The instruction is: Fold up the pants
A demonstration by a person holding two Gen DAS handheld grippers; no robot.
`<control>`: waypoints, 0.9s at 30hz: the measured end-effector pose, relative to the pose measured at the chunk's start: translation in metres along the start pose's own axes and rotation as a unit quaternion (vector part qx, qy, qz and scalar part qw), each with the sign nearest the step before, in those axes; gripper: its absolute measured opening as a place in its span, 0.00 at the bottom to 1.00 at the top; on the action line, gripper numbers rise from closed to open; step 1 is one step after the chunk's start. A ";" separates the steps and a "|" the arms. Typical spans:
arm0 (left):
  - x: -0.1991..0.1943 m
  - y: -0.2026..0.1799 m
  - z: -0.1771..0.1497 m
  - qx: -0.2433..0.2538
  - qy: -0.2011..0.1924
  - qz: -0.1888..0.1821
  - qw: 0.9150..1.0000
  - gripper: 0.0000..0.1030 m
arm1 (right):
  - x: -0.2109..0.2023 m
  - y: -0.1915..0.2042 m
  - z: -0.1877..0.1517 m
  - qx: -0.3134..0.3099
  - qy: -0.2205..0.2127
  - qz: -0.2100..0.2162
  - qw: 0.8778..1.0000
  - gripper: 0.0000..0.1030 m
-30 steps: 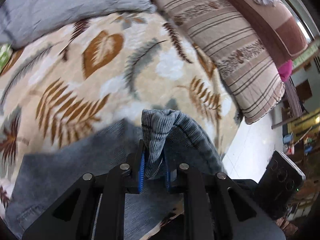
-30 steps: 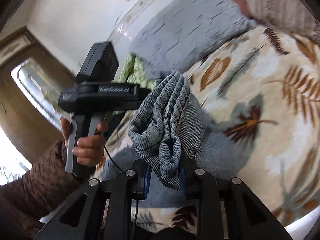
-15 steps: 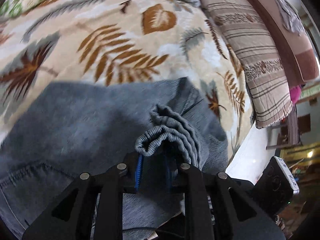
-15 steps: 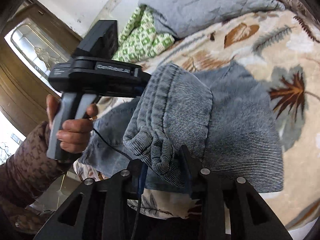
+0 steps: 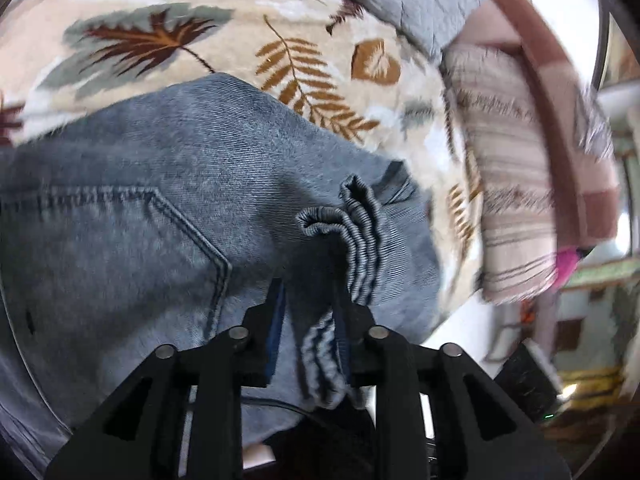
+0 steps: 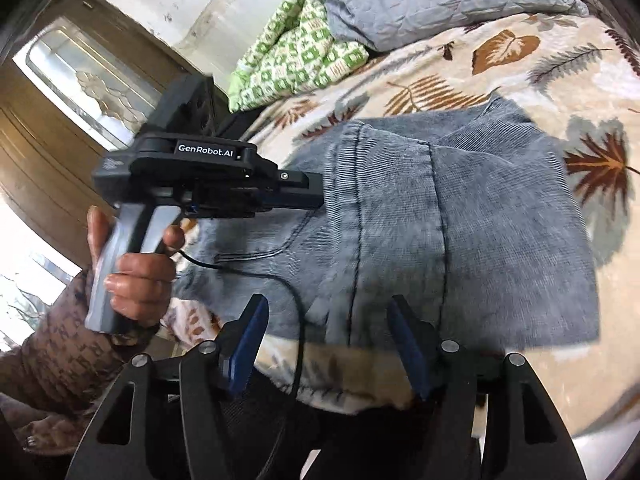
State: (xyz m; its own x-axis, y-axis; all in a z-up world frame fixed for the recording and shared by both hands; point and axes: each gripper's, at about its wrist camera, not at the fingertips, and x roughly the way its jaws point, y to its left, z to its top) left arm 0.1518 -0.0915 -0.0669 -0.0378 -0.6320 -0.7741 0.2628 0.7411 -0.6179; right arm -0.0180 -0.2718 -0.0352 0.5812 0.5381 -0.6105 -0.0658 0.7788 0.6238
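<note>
Matt ribbed denim pants point(image 6: 460, 216) on a fuzzy plush blanket point(image 6: 500, 68).

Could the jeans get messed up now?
Maybe. The ribbed cuff lies bunched between the left gripper fingers, whose jaws have just been opening, so pulling away could drag the fold crooked. The black cable trails over the jeans near the open right gripper and might snag.

Soft daylight, window point(image 6: 60, 80) glare at left, fisheye-warped edges — motion blur at rims
</note>
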 end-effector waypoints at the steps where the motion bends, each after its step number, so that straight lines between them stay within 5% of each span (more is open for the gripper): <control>1: -0.003 0.003 -0.001 -0.016 -0.007 -0.020 1.000 0.30 | -0.010 -0.004 -0.003 0.013 -0.012 0.001 1.000 0.65; 4: -0.009 0.007 -0.004 -0.053 -0.039 -0.066 0.996 0.44 | -0.035 -0.027 -0.010 0.065 -0.045 0.005 0.997 0.69; 7: -0.005 -0.002 -0.005 -0.061 -0.036 -0.085 0.994 0.44 | -0.051 -0.059 -0.013 0.138 -0.076 0.019 0.987 0.69; 13: 0.011 -0.020 -0.005 -0.040 -0.023 -0.061 0.997 0.55 | -0.058 -0.100 -0.027 0.243 -0.092 0.053 0.964 0.69; 21: 0.021 -0.015 -0.001 -0.054 -0.015 -0.057 0.997 0.60 | -0.084 -0.096 0.021 0.187 -0.133 0.031 0.973 0.70; 27: 0.024 -0.016 0.001 -0.057 -0.011 -0.054 0.997 0.60 | -0.042 -0.104 0.075 0.131 -0.094 0.003 0.987 0.70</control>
State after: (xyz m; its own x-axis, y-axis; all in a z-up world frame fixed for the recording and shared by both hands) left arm 0.1478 -0.1185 -0.0757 -0.0378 -0.7136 -0.6996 0.1477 0.6884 -0.7101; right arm 0.0253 -0.3997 -0.0371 0.7236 0.4531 -0.5206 0.1290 0.6523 0.7469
